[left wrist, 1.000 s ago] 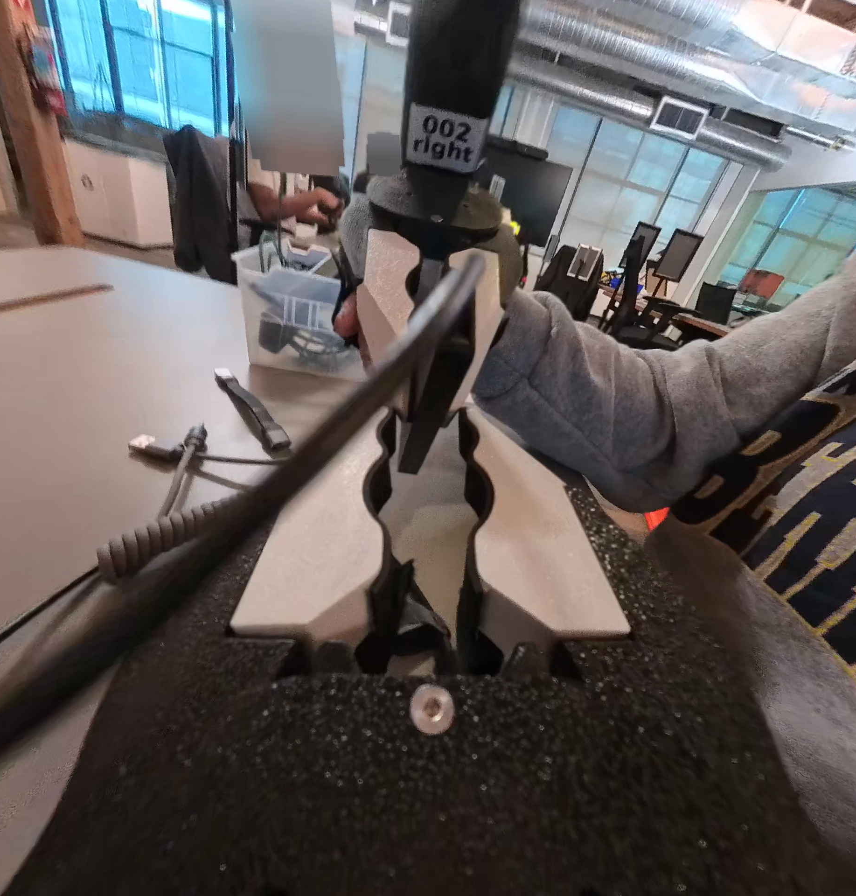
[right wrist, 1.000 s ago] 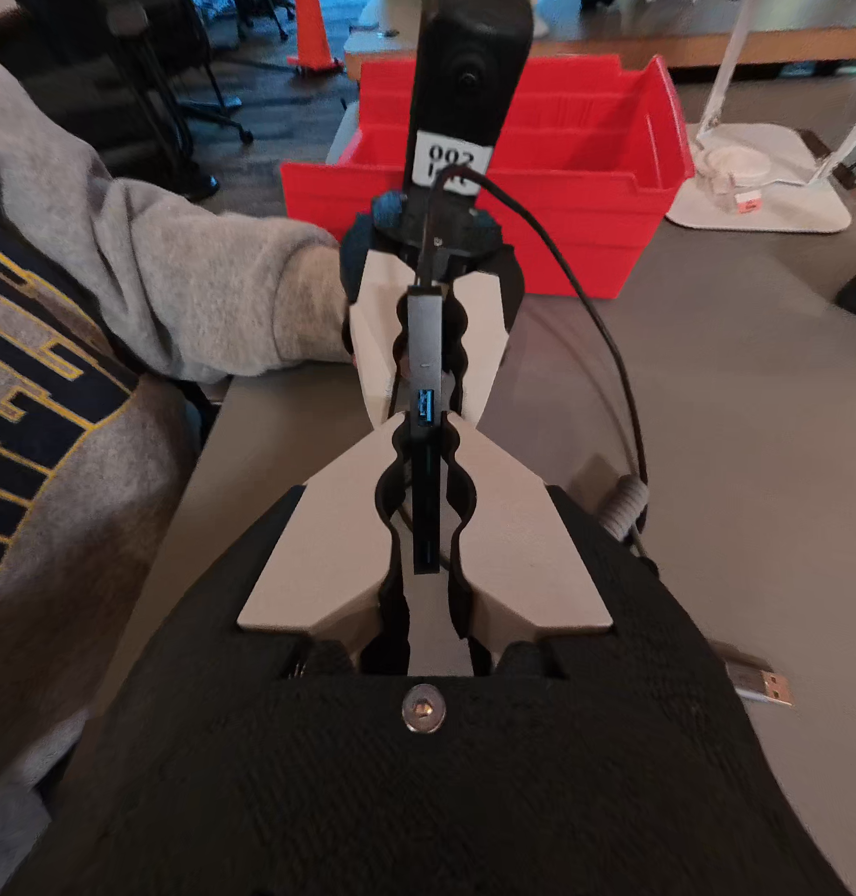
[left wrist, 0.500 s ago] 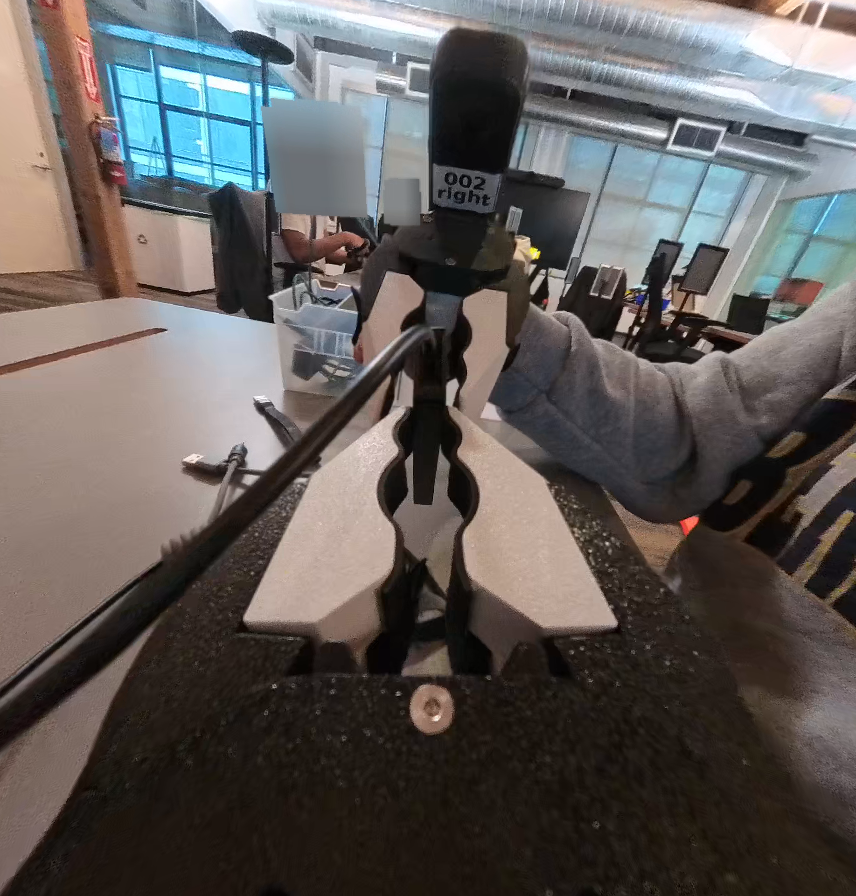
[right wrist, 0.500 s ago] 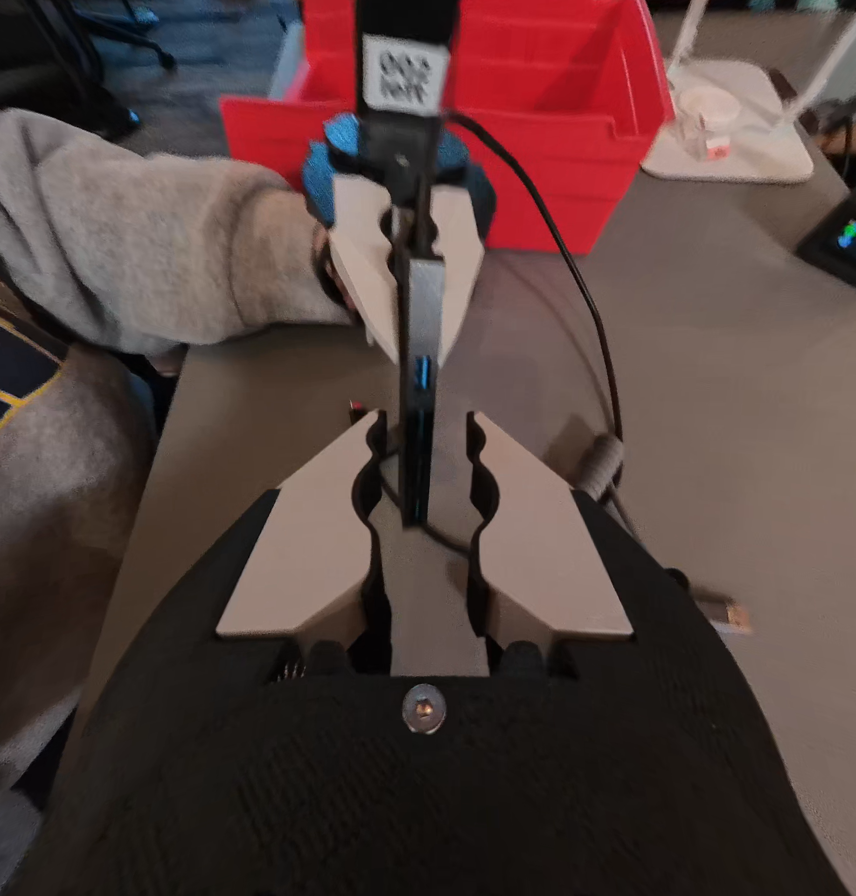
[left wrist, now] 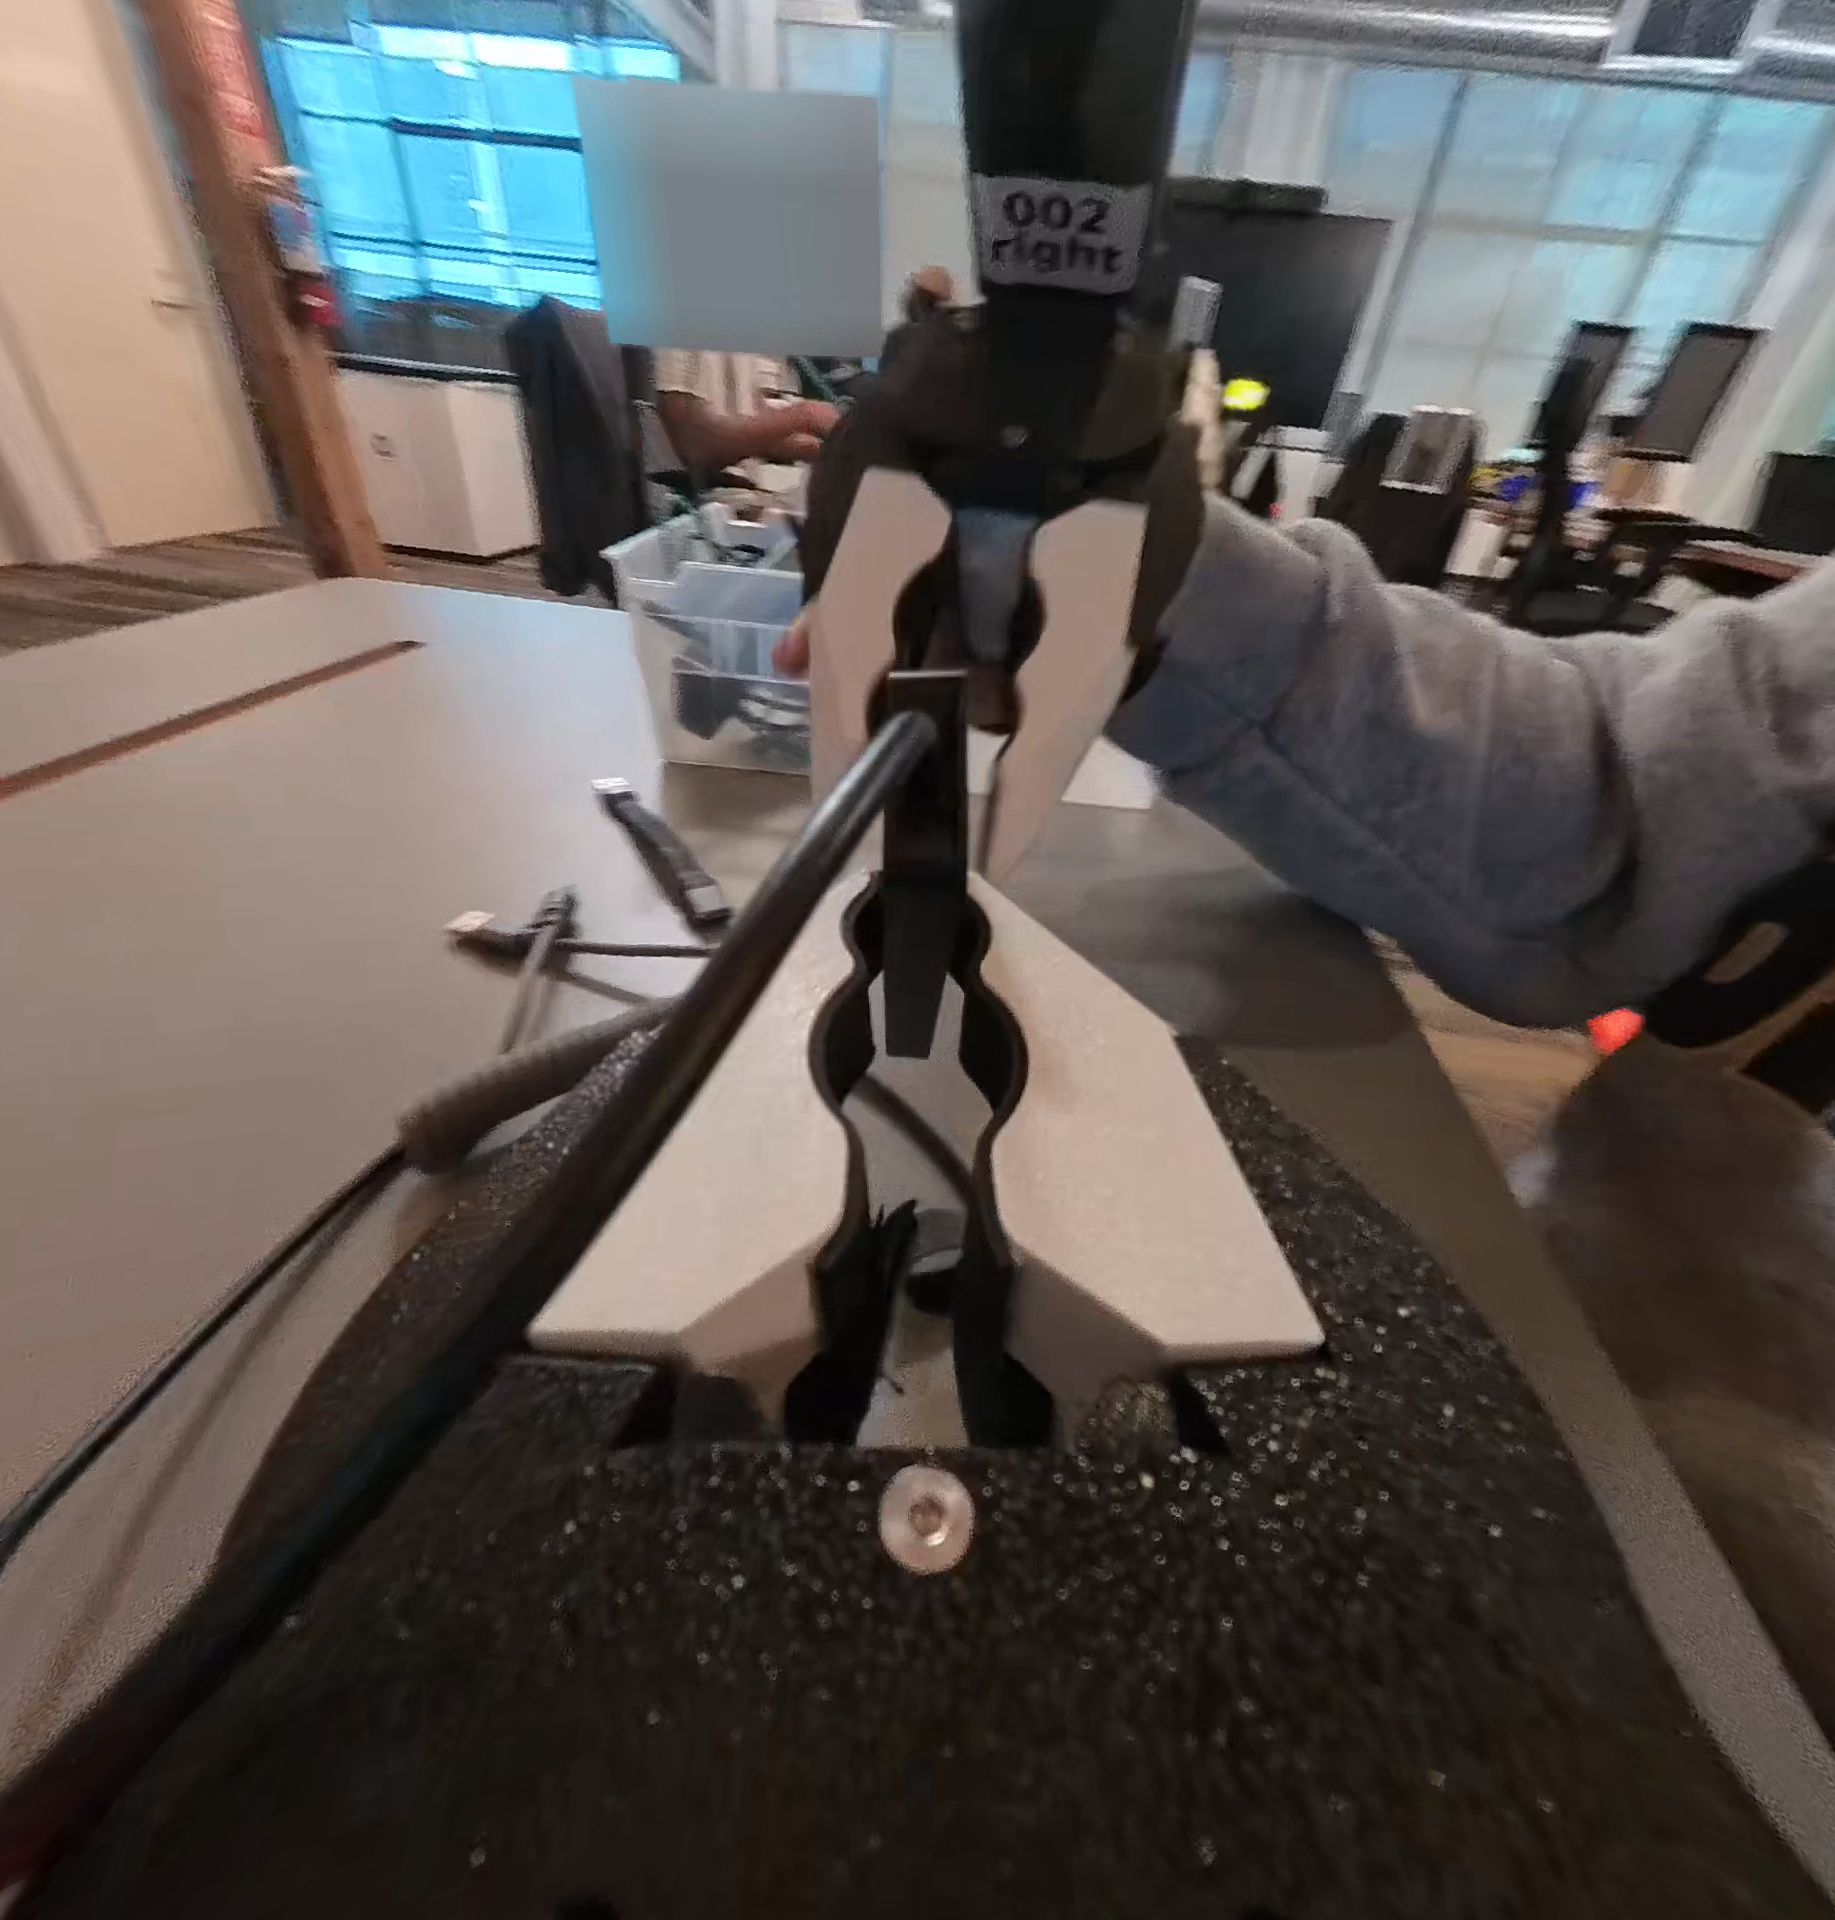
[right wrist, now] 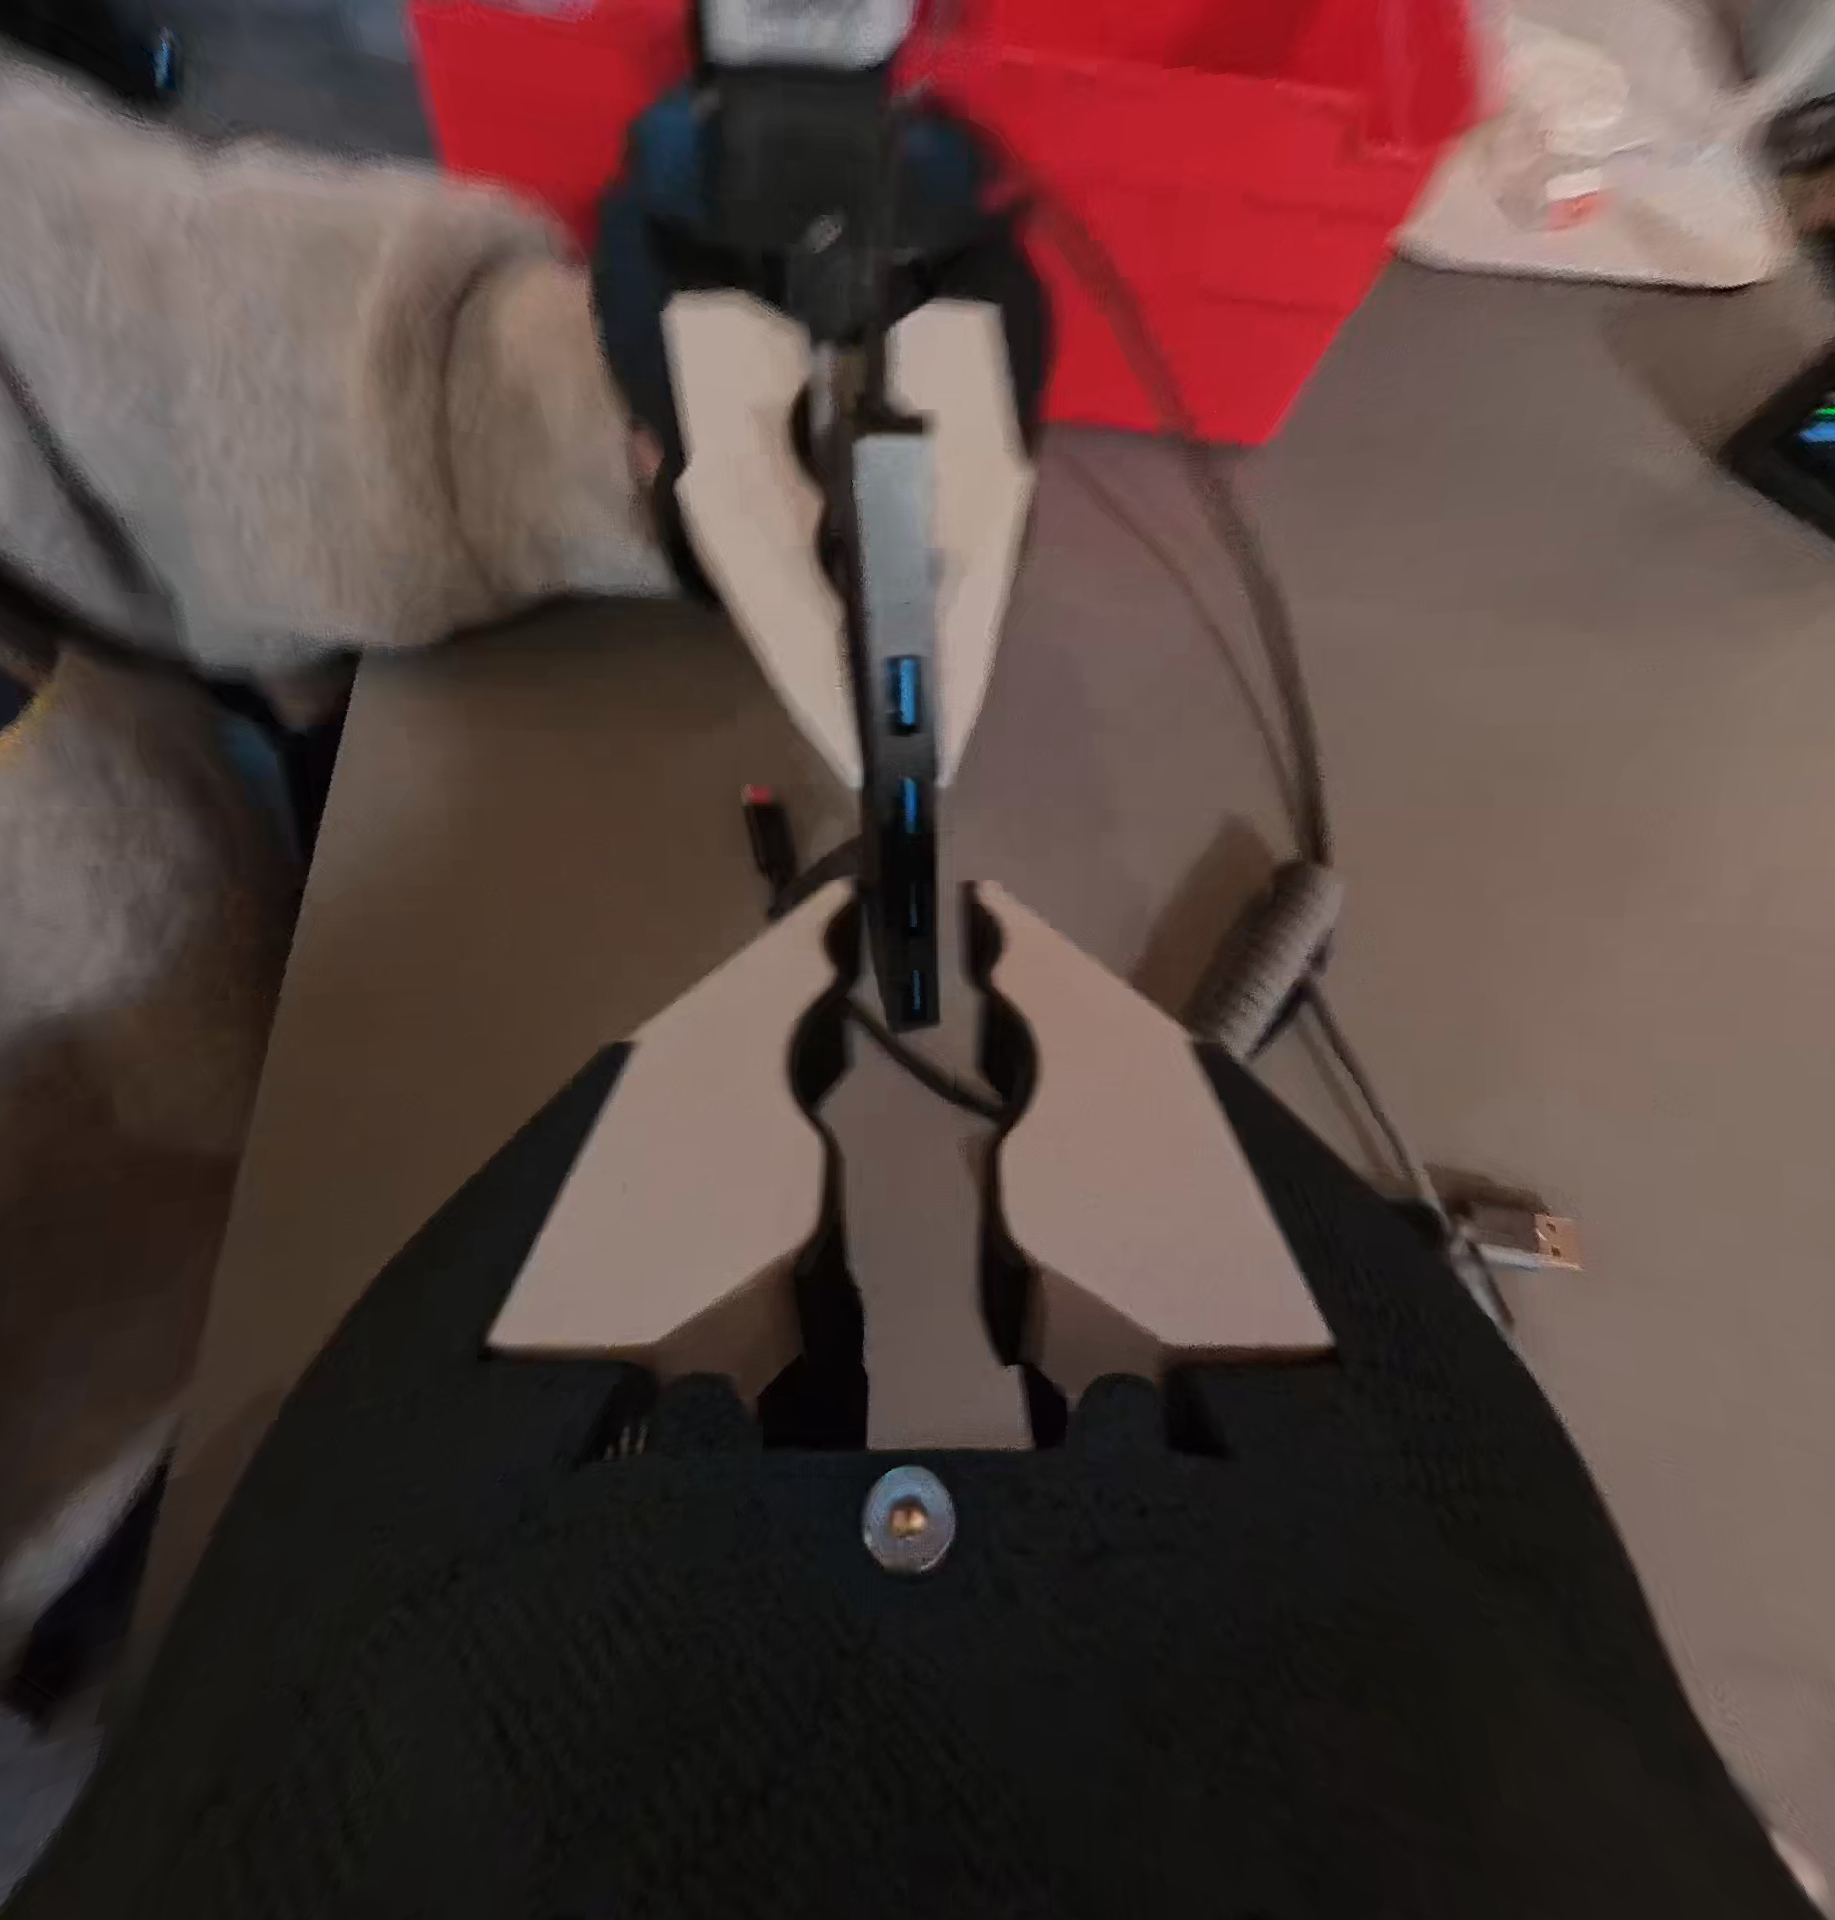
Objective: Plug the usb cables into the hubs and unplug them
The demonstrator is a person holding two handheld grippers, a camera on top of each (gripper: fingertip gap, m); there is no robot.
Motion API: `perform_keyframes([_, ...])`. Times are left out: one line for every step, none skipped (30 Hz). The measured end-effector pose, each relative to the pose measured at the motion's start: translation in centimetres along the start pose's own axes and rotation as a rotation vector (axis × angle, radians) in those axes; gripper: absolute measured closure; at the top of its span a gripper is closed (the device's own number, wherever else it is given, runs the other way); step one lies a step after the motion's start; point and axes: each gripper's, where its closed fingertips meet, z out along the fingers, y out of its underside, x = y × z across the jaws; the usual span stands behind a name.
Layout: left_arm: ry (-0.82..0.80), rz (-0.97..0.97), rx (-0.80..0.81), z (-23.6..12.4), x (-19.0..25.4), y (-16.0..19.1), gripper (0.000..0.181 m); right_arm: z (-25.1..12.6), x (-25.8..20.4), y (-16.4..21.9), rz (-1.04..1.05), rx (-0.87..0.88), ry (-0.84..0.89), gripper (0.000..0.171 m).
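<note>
A slim dark USB hub (right wrist: 892, 561) with blue ports is held edge-on above the table. My left gripper (left wrist: 923, 894) is shut on its near end. In the right wrist view, that left gripper (right wrist: 897, 779) grips the hub from the far side. My right gripper (right wrist: 913, 904) is open, with the hub's free end between its fingers but not touching them. In the left wrist view the hub (left wrist: 923, 790) points at the open right gripper (left wrist: 918, 821). The hub's black cable (left wrist: 684, 1039) runs down to the left. A loose USB plug (right wrist: 1526, 1242) lies on the table at right.
A red bin (right wrist: 1204, 208) stands behind the hub. A grey coiled cable sleeve (right wrist: 1277, 956) and a small red-tipped connector (right wrist: 762, 821) lie on the table. A clear bin (left wrist: 726, 665), a black strap (left wrist: 664, 852) and another plug (left wrist: 477, 925) lie farther off. A grey sleeve (left wrist: 1464, 779) reaches in.
The right gripper, shut on the hub a second ago, has opened and drawn back. The left gripper has closed on the hub and now holds it alone.
</note>
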Motion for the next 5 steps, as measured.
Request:
perform_keyframes([-0.049,0.006,0.011,-0.5,-0.8,-0.1,0.174,-1.2,1.2,-0.6,0.071,0.064,0.046,0.133])
perform_keyframes([-0.081,0.015,0.018,-0.9,-1.3,-0.2,0.174,-2.8,3.2,-1.2,0.149,0.139,0.131,0.134])
perform_keyframes([-0.13,0.04,0.019,-1.2,-2.0,-0.3,0.174,-4.5,6.2,-0.9,0.243,0.177,0.284,0.145])
perform_keyframes([-0.177,0.071,0.011,-1.4,-2.5,-0.3,0.173,-5.8,8.7,0.7,0.348,0.134,0.426,0.148])
perform_keyframes([-0.209,0.092,0.008,-1.5,-2.8,-0.3,0.173,-6.1,9.8,2.1,0.438,0.086,0.49,0.147])
